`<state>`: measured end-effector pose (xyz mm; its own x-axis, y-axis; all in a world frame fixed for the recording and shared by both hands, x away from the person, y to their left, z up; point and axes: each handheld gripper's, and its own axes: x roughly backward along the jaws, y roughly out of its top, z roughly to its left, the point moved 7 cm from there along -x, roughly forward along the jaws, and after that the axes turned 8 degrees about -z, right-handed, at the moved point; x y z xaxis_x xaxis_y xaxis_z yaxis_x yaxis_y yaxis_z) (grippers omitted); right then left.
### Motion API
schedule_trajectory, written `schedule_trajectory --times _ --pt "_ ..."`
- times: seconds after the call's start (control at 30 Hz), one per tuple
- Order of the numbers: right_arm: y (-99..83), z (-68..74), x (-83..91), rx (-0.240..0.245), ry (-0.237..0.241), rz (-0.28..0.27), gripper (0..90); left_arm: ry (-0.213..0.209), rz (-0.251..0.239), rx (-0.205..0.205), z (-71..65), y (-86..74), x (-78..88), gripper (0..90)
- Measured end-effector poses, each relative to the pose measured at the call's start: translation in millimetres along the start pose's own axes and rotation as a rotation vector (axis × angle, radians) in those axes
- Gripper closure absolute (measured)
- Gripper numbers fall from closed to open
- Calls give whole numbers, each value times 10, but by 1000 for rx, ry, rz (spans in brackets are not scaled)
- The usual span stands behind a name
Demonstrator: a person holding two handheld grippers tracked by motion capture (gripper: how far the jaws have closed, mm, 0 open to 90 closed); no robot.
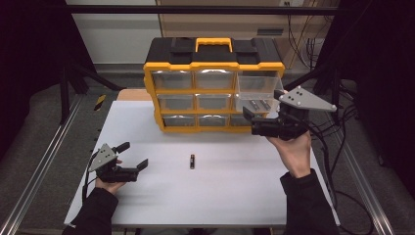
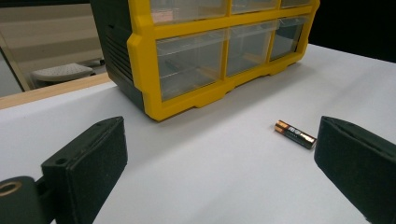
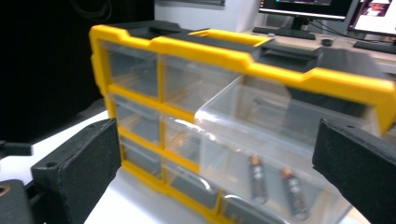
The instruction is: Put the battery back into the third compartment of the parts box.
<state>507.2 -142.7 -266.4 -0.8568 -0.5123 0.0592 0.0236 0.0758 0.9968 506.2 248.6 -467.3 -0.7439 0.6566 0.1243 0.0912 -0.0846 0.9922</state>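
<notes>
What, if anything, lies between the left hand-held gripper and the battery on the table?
Nothing visible does. The left hand-held gripper is open, and only bare white table separates it from the battery, which lies flat and alone in front of the yellow organizer.

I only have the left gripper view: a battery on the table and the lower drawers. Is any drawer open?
Observer: Yes, the top right drawer of the organizer is pulled out.
Operator: Anything in it?
Observer: Two batteries lie on its floor.
Operator: Where is the right gripper?
Observer: The right gripper is raised just in front of that drawer, jaws open and holding nothing.
</notes>
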Motion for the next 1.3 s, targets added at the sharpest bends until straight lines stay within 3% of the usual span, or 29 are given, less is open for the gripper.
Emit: schedule_trajectory --times 0.17,0.5,0.83,1.3 --pt "-248 205 2 -9 36 22 9 -1 1 0 0 -2 -1 20" --pt "-652 501 -169 -16 91 92 4 -1 -2 0 0 3 1 20" --pt "-1067 783 -475 -31 148 175 6 0 0 2 3 1 -1 20" --pt "-1614 1023 -893 -14 171 318 8 2 4 0 7 -6 -11 20"
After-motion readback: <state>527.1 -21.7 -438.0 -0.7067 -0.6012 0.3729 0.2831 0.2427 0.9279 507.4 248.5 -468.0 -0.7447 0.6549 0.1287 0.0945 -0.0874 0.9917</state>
